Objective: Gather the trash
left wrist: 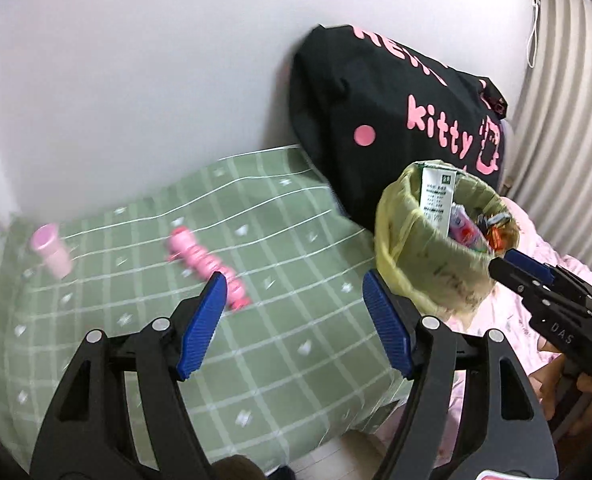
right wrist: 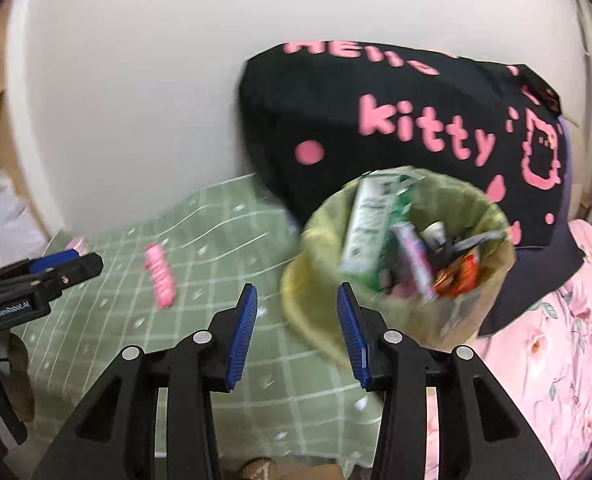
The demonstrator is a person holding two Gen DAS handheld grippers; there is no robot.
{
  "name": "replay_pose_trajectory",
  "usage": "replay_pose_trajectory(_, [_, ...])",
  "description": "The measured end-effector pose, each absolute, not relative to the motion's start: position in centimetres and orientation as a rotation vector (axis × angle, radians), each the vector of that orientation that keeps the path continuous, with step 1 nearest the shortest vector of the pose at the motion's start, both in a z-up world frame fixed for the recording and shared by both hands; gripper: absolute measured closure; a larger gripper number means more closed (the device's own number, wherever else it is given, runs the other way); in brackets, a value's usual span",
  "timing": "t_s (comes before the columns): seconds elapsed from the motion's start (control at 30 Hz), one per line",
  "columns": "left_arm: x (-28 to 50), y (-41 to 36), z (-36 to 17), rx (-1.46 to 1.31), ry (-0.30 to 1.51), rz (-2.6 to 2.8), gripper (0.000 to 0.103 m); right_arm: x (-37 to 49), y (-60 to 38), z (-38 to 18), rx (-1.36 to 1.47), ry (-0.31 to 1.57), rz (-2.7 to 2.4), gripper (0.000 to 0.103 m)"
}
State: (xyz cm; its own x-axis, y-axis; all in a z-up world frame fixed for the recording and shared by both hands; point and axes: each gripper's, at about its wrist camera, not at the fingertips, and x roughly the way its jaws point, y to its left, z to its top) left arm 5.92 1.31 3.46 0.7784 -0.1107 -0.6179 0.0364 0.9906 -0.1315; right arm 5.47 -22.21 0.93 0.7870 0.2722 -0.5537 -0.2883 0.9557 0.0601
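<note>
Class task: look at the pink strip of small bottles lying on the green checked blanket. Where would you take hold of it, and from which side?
Grip the pink strip across its narrow width near the middle, coming down from above. It lies flat and long on the green blanket, so the pads span its short side, and a middle hold should keep it balanced. The left tool stands open nearest it, with nothing between its pads.

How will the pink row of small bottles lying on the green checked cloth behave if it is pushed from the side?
The pink row of small bottles lies on its side, so it may roll. The soft green checked cloth would probably slow it. It looks like light plastic, likely easy to shift.
</note>
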Motion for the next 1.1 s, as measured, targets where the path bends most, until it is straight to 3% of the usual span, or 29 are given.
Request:
replay_pose_trajectory(0.4, [-1.4,3.1,3.9,-0.113,0.647,0.068,0.036,-0.4,-19.1,1.2,-0.044,0.590,0.380,0.064])
replay_pose_trajectory(1.1, [-2.2,1.2,4.5,-0.105,0.631,0.000,0.037,-1.9,-20.0,1.7,-0.031,0.571,0.343,0.064])
